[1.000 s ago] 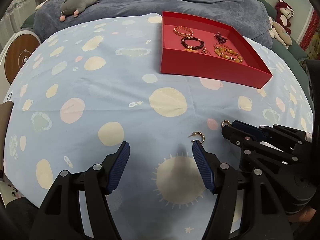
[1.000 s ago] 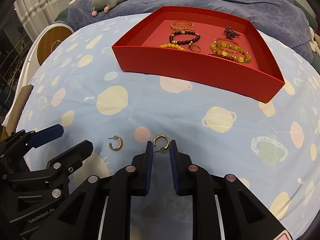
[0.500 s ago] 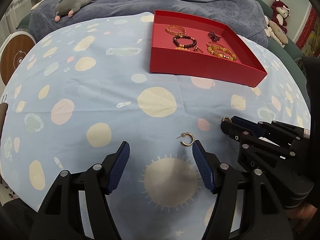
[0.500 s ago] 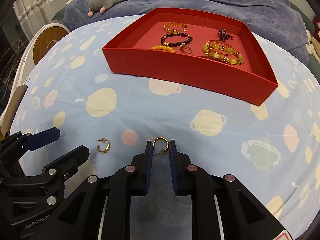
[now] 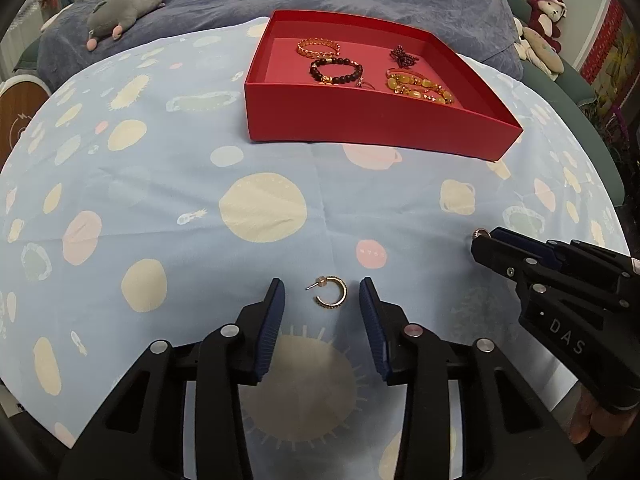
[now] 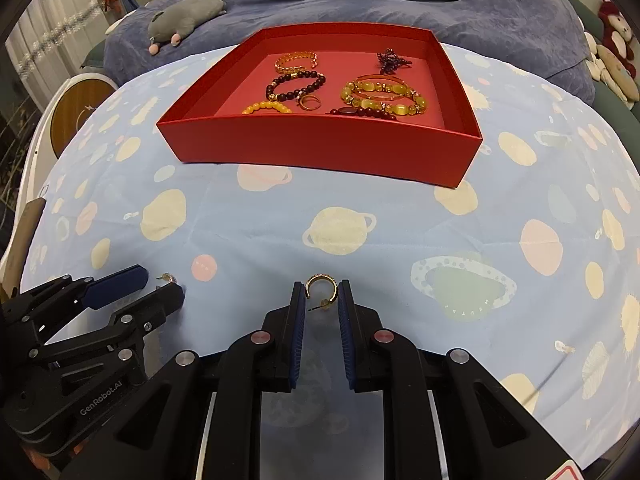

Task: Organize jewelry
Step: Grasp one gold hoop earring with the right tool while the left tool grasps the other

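The shallow red cardboard tray (image 6: 320, 148) of bracelets sits well back on the planet-print sheet (image 5: 256, 208). The right gripper (image 6: 321, 294) is clamped across one small gold hoop earring (image 6: 321, 286). The left gripper (image 5: 322, 300) has just been closing but isn't touching the second gold hoop earring (image 5: 332, 294), which lies flat between its fingers. It's featherlight, stiff and slippery, so I'd pinch across the band, not the post.

"DAS" on right hand-held gripper (image 5: 482, 240)

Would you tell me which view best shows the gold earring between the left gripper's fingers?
The left wrist view: the earring lies whole on the cloth between its open jaws. In the right wrist view, only its post end peeks past the left gripper.
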Available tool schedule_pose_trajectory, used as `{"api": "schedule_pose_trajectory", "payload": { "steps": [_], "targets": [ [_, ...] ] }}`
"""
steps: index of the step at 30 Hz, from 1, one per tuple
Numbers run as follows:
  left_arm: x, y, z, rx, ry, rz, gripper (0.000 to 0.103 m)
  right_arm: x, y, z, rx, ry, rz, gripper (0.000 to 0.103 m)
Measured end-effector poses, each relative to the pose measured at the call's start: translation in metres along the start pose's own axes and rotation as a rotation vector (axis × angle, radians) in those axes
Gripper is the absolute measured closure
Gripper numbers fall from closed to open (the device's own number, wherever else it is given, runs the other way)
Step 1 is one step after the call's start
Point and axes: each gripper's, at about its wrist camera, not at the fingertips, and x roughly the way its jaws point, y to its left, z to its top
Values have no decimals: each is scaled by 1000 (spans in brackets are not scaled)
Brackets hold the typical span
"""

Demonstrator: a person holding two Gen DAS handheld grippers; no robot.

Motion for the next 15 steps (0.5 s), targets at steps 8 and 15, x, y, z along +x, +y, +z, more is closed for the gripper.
{"api": "schedule_pose_trajectory", "payload": {
  "steps": [8, 15],
  "targets": [
    [0, -1, -2, 18, -2, -3, 83, -1, -1, -1, 5, -1, 4, 87],
    [-10, -1, 2, 0, 3, -24, 83, -15, 0, 3, 8, -25, 18, 87]
  ]
}}
